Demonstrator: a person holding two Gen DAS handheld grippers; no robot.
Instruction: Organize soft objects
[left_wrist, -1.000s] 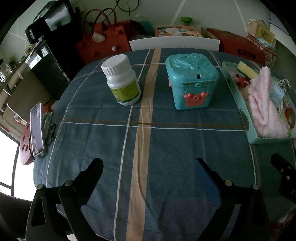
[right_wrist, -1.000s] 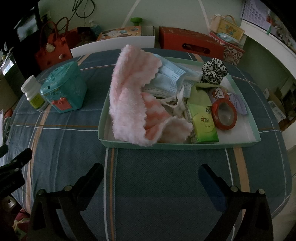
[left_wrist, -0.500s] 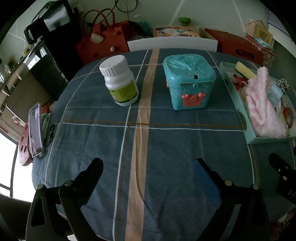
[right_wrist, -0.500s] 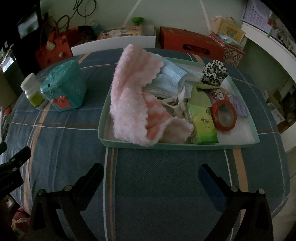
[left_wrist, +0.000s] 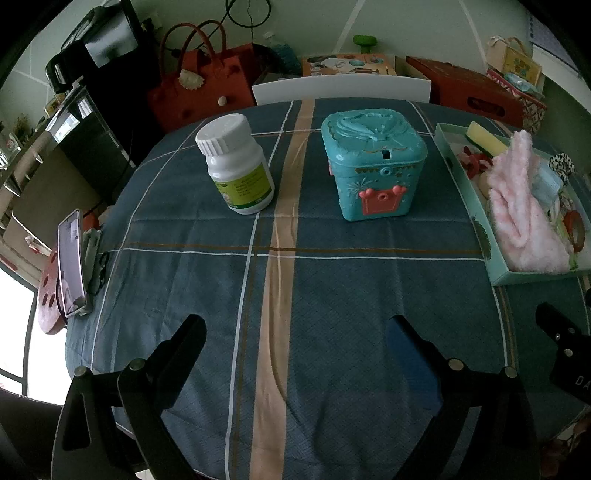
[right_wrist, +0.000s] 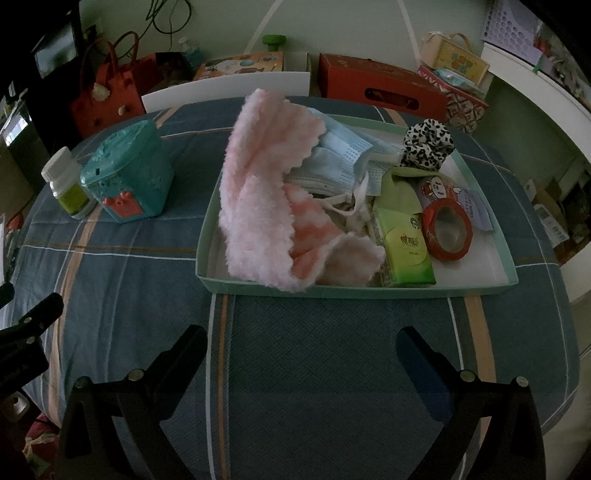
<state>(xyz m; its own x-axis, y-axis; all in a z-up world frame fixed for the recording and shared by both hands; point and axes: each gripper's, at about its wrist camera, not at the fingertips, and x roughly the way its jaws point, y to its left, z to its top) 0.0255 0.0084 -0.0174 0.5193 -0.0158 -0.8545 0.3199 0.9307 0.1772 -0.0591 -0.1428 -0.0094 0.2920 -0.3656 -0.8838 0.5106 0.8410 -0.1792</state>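
Over the left wrist, the left gripper stands wide and empty above cloth; one bottle, one teal box. From the right wrist, the right gripper gapes empty too; one pink fluffy cloth, face masks and one scrunchie lie in the tray; sorted already or awaiting sorting, I cannot judge.

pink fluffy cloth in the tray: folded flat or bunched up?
Bunched. The pink cloth stands up in loose folds at the left end of the tray, one edge draped over the tray's front rim.
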